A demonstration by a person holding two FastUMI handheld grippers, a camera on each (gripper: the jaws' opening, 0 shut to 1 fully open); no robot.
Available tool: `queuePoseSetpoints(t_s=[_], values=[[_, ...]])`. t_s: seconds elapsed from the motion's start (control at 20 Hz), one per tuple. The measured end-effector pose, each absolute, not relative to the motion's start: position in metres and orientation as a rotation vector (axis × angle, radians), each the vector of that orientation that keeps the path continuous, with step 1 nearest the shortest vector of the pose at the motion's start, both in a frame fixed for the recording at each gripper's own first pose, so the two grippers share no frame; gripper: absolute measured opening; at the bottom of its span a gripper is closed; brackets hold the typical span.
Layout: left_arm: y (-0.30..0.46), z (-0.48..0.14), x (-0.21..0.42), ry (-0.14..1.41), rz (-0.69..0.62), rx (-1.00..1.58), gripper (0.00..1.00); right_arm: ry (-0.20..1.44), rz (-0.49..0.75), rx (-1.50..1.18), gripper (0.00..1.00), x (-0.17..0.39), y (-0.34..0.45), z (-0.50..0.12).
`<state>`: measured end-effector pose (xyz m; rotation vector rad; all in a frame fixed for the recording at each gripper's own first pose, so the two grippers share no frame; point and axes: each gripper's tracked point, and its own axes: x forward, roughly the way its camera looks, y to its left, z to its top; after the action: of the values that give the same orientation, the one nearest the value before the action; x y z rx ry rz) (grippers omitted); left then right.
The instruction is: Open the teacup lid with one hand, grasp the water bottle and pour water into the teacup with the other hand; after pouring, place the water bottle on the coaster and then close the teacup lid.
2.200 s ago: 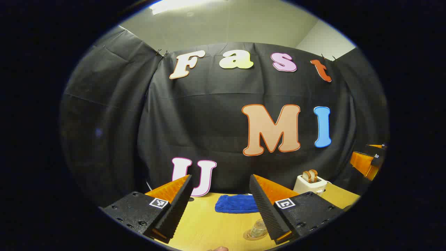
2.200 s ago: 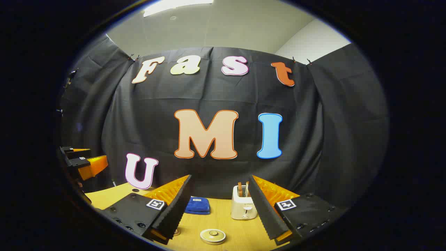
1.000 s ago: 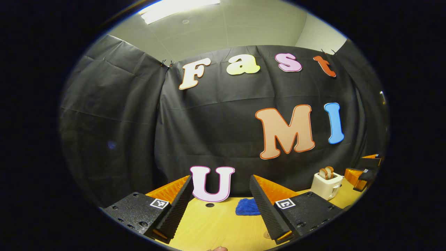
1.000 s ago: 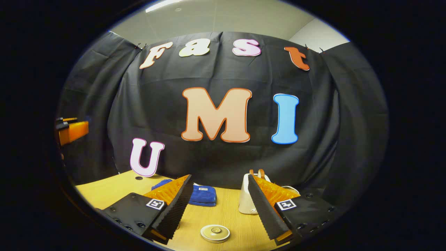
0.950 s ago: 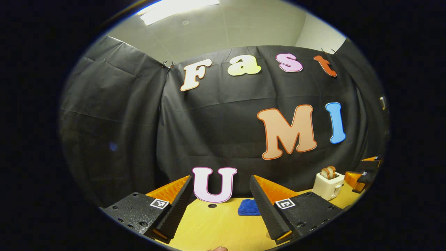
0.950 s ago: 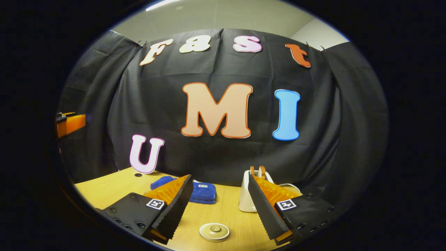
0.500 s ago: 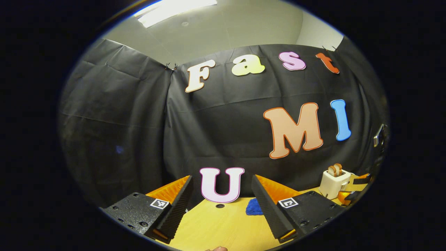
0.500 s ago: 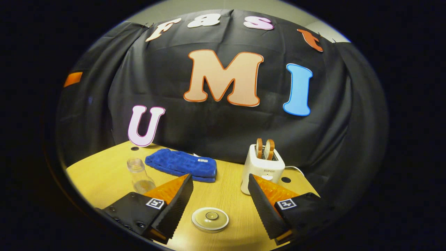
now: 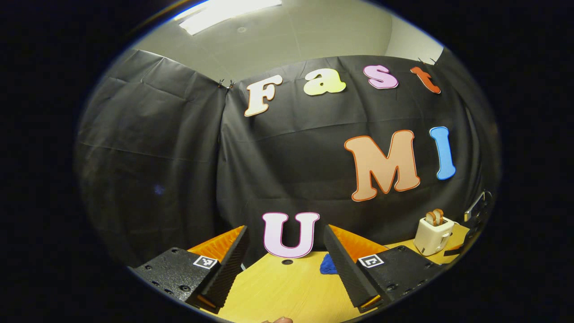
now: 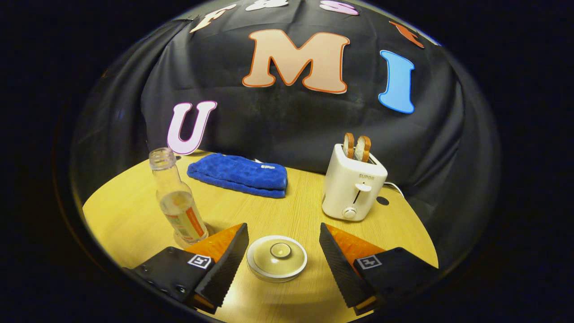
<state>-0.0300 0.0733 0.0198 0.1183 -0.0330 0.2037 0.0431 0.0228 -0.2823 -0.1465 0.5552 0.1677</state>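
Observation:
In the right gripper view, the teacup's round pale lid (image 10: 277, 258) with a small centre knob lies just below and between the fingers of my right gripper (image 10: 283, 229), which is open and apart from it. The cup under the lid is hidden. A clear water bottle (image 10: 177, 202) without a cap stands upright to the left, holding a little water; one finger hides its base. My left gripper (image 9: 285, 229) is open and empty, held above the wooden table (image 9: 287, 291) and facing the booth wall.
A folded blue cloth (image 10: 237, 175) lies at the back of the table. A white toaster (image 10: 354, 181) with two bread slices stands at the back right. The left gripper view shows the toaster (image 9: 432, 233) far right and the cloth (image 9: 328, 265) behind a finger.
The right gripper has tipped down and closed in over the lid, bringing the bottle into its view. The left gripper has turned slowly leftward. Both stayed open.

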Motion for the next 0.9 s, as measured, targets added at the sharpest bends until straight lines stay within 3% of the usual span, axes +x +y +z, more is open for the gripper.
queuePoseSetpoints(t_s=[0.15,0.3,0.6,0.7,0.8,0.9], values=[[0.078,0.017,-0.034,-0.029,0.219,0.110,0.98,0.584,0.159,-0.150,0.96,0.041,0.021,-0.295],[0.081,0.017,-0.035,-0.028,0.228,0.110,0.97,0.601,0.156,-0.167,0.99,0.042,0.022,-0.308],[0.078,0.011,-0.035,-0.017,0.222,0.107,0.97,0.631,0.144,-0.199,0.68,0.042,0.022,-0.323],[0.077,0.011,-0.033,-0.016,0.220,0.111,0.97,0.627,0.145,-0.204,0.69,0.041,0.024,-0.321],[0.077,0.012,-0.032,-0.021,0.219,0.115,0.97,0.635,0.153,-0.201,0.39,0.042,0.026,-0.326],[0.075,0.012,-0.030,-0.021,0.215,0.117,0.99,0.639,0.157,-0.201,0.39,0.041,0.029,-0.325]])
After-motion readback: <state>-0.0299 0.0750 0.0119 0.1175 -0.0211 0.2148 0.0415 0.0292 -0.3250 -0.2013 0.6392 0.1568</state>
